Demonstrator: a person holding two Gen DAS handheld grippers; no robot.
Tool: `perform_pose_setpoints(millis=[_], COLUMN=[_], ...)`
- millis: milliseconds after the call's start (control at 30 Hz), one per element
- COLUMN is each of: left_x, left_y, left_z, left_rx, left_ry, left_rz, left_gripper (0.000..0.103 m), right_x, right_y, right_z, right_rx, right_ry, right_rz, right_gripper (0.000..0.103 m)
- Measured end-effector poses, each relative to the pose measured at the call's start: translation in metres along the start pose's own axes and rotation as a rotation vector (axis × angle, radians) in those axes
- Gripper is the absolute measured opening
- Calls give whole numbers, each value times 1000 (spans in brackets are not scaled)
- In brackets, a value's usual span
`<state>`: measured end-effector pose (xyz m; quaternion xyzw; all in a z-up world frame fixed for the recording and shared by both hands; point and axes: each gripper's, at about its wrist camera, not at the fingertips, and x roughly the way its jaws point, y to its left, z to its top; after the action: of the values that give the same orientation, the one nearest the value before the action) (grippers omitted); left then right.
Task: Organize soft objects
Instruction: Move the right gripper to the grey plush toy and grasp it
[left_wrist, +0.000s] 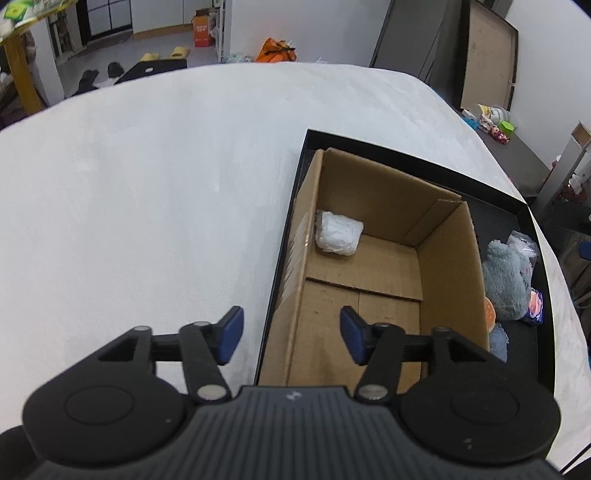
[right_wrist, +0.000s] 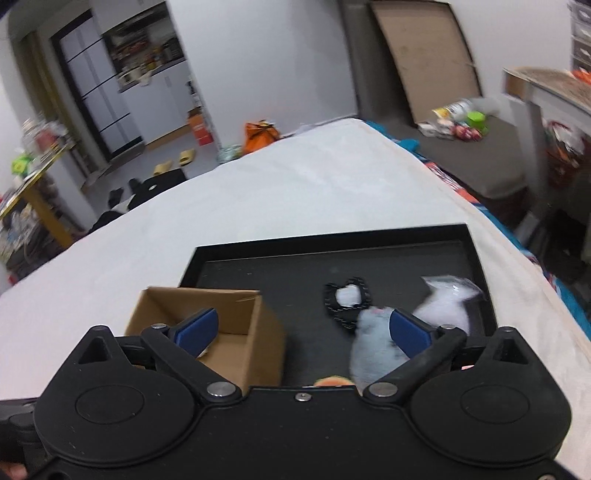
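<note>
An open cardboard box (left_wrist: 369, 258) stands in the left part of a black tray (left_wrist: 532, 221) on a white bed. A white bagged soft item (left_wrist: 338, 232) lies in the box's far left corner. A grey plush toy (left_wrist: 504, 280) lies in the tray right of the box, with a clear bagged item (left_wrist: 524, 245) and an orange item (left_wrist: 489, 314) beside it. My left gripper (left_wrist: 291, 334) is open and empty above the box's near left wall. My right gripper (right_wrist: 304, 332) is open and empty above the tray, between the box (right_wrist: 221, 328) and the grey plush (right_wrist: 371, 347). A black-and-white item (right_wrist: 347, 299) and a white bagged item (right_wrist: 447, 301) lie in the tray (right_wrist: 258, 269).
The white bed cover (left_wrist: 147, 203) stretches left and beyond the tray. An orange bag (left_wrist: 277, 51) and slippers (left_wrist: 166, 55) lie on the floor past the bed. A low grey bench with small items (right_wrist: 465, 122) stands right of the bed.
</note>
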<state>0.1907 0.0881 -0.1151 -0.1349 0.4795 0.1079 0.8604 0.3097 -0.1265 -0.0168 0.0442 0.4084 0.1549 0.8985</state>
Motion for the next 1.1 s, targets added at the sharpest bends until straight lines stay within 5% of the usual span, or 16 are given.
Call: perform_pose_setpoints(millis=[100,533,800,1000,1100], left_x=[-1,2,15,22,24], left_y=[-4,-21,-27,-31,-34], left_z=[0,3,3,6,8], left_rx=[6,31,48,57,61], left_ry=[-11,-24,-5,9,10], left_rz=[3,58,94,106,112], left_gripper=[70,72,72,72,72], right_x=[7,49,73,92,97], right_y=[-15,-65,-72,-74,-72], right_z=[-4,-34,-35,-39,-44], right_rx=[40,187,167,136,100], right_ry=[5,116,140,181,203], right_rz=[-13,-19,-56,-77,-108], right_gripper=[100,98,96,85,71])
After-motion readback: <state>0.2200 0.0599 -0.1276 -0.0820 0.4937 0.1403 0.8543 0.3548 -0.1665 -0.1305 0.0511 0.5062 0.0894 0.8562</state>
